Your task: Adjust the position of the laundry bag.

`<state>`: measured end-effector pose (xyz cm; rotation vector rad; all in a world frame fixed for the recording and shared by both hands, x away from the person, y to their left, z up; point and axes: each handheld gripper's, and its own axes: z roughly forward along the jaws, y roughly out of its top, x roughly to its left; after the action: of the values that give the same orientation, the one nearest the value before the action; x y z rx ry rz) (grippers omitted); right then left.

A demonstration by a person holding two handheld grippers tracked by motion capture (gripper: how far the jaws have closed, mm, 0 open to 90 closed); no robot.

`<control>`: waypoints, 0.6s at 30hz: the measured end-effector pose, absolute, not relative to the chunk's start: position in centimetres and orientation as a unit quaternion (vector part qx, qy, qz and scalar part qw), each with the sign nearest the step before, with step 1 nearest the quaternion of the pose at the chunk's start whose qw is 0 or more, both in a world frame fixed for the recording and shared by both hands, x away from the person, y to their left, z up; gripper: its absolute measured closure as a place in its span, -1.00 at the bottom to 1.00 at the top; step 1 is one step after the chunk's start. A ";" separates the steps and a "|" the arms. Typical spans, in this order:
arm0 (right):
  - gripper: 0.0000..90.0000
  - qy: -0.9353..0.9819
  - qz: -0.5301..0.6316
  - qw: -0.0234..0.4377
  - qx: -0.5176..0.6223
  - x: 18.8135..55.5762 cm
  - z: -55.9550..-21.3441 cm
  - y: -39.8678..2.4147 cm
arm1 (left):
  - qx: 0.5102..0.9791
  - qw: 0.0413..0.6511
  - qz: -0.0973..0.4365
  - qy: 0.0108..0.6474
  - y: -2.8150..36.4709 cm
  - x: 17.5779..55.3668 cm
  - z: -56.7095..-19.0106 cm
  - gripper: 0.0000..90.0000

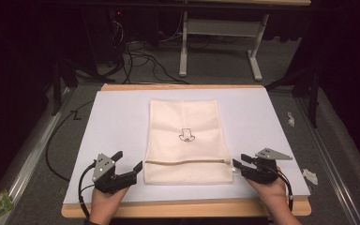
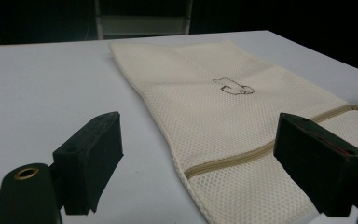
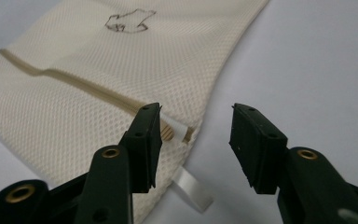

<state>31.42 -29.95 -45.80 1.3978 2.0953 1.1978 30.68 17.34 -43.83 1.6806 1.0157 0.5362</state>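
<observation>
A cream mesh bag (image 1: 184,138) lies flat in the middle of the white table top (image 1: 117,126). It carries a small dark drawing (image 1: 186,136) and a tan zipper (image 1: 187,162) across its near end. My left gripper (image 1: 127,161) stands open just off the bag's near left corner, with the bag's edge (image 2: 242,140) between and beyond its jaws. My right gripper (image 1: 238,161) is open at the bag's near right corner. Its left jaw rests by the zipper's end (image 3: 168,128) and white pull tab (image 3: 193,191).
The table top has wooden edges at the front (image 1: 187,207) and back. Crumpled white scraps (image 1: 310,176) lie on the grey floor to the right. Cables (image 1: 136,58) and a white table frame (image 1: 220,42) stand beyond the far edge.
</observation>
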 end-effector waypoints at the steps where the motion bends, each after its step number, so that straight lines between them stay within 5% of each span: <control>1: 0.22 0.743 0.420 0.170 0.492 31.5 -46.0 -29.8 | 0.703 0.525 0.224 0.424 17.3 30.7 -43.9 -0.64; 12: 0.14 0.771 0.387 0.136 0.487 31.8 -47.8 -28.6 | 0.699 0.529 0.227 0.424 17.6 30.6 -43.6 -0.64; 18: 0.27 0.774 0.381 0.140 0.487 31.7 -47.9 -28.5 | 0.701 0.527 0.228 0.423 17.6 30.6 -43.6 -0.64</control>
<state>31.67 -28.49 -47.89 1.4064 2.2355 1.0995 30.63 17.57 -43.63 1.6755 1.0113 0.5443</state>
